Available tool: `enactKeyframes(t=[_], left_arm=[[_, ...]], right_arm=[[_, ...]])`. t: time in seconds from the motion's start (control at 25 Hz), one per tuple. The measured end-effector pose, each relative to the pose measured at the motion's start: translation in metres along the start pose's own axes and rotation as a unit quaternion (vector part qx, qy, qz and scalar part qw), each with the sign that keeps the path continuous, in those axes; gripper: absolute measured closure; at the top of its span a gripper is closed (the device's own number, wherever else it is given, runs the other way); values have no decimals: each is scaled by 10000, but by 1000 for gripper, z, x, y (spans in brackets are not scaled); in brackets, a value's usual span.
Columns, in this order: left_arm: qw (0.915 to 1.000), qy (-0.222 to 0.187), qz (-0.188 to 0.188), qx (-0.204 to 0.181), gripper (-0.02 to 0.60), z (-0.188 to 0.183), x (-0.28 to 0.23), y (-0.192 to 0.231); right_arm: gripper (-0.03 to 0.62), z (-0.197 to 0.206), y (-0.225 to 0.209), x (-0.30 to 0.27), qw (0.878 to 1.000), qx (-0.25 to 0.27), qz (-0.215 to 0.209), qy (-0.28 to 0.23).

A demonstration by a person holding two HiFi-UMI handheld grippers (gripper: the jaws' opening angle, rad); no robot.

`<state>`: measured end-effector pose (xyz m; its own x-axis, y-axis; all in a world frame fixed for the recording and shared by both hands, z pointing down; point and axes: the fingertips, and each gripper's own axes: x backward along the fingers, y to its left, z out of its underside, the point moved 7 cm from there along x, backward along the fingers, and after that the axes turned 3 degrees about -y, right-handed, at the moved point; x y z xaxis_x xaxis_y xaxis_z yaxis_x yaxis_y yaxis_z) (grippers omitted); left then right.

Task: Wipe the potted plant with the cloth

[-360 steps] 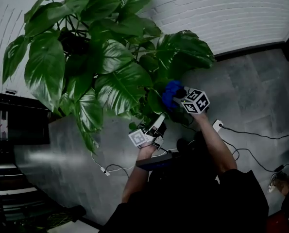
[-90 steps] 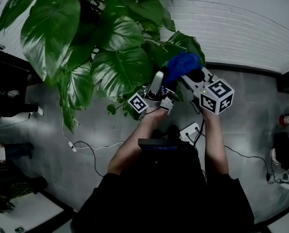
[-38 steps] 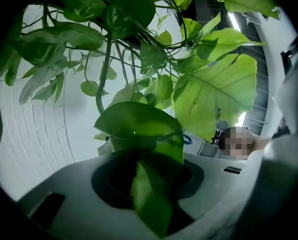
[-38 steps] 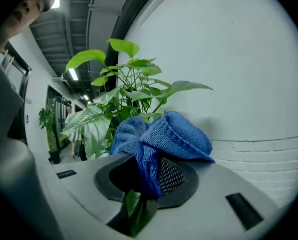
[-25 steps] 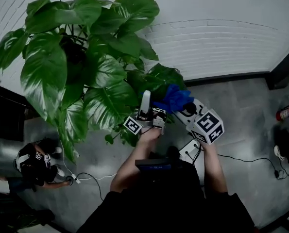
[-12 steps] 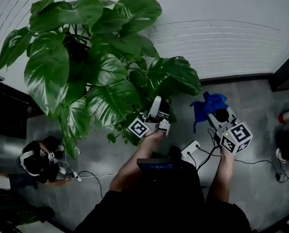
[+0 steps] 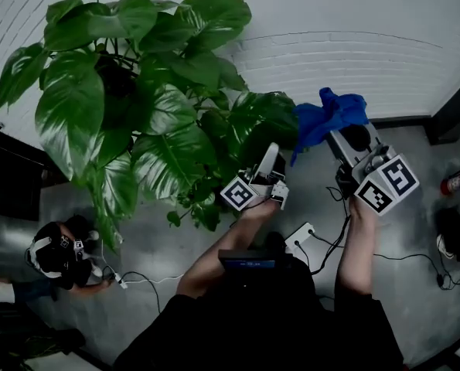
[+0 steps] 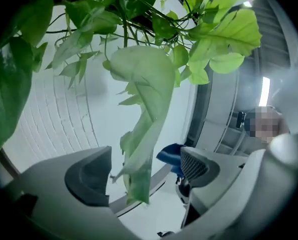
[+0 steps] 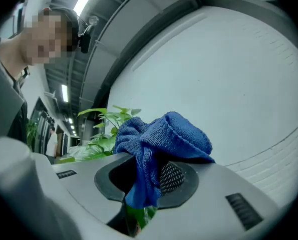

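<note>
The potted plant (image 7: 144,107) with big glossy leaves fills the left and middle of the head view. My left gripper (image 7: 270,159) points up under its right-hand leaves. Its jaws have just been opening and stand wide, with a pale hanging leaf (image 8: 141,129) loose between the pads (image 8: 88,176), which do not press on it. My right gripper (image 7: 339,135) is raised to the right of the plant, apart from the leaves, shut on the crumpled blue cloth (image 7: 330,117). In the right gripper view the cloth (image 9: 161,139) bulges over my right gripper (image 9: 149,179).
A white brick wall (image 7: 384,60) stands behind the plant above a grey floor. A white power strip (image 7: 301,238) with cables lies by my feet. A red extinguisher (image 7: 455,182) lies at the right edge. A person (image 7: 56,257) crouches at the lower left.
My right gripper has carried the cloth off the leaves, first to the right, then upward. My left gripper has shifted right and its jaws have spread around the leaf.
</note>
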<state>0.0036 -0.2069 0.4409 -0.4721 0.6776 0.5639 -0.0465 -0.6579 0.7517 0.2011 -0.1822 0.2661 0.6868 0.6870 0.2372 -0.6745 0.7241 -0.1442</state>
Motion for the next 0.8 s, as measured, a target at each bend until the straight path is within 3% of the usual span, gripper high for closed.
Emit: enactKeyframes(t=[0.08, 0.2, 0.32, 0.44, 0.6, 0.8], left_arm=[[9998, -150, 26, -87, 156, -6, -12, -1], [9991, -358, 228, 92, 170, -14, -28, 2], [9980, -490, 380, 154, 376, -25, -4, -6], [9970, -506, 592, -6, 473, -30, -6, -14], [9956, -524, 769, 81, 491, -32, -6, -16], [9927, -568, 975, 435, 502, -29, 1, -18]], right_arm=[[490, -4, 0, -25, 9997, 22, -244, 37], [490, -11, -8, -70, 9984, 23, -554, 102], [490, 13, 7, -117, 9933, -103, -1070, 432], [490, 38, 15, -154, 9827, 83, -1533, 1035], [490, 71, 11, -165, 9715, 146, -1726, 1621], [490, 101, -11, -131, 9737, -359, -1466, 1704]])
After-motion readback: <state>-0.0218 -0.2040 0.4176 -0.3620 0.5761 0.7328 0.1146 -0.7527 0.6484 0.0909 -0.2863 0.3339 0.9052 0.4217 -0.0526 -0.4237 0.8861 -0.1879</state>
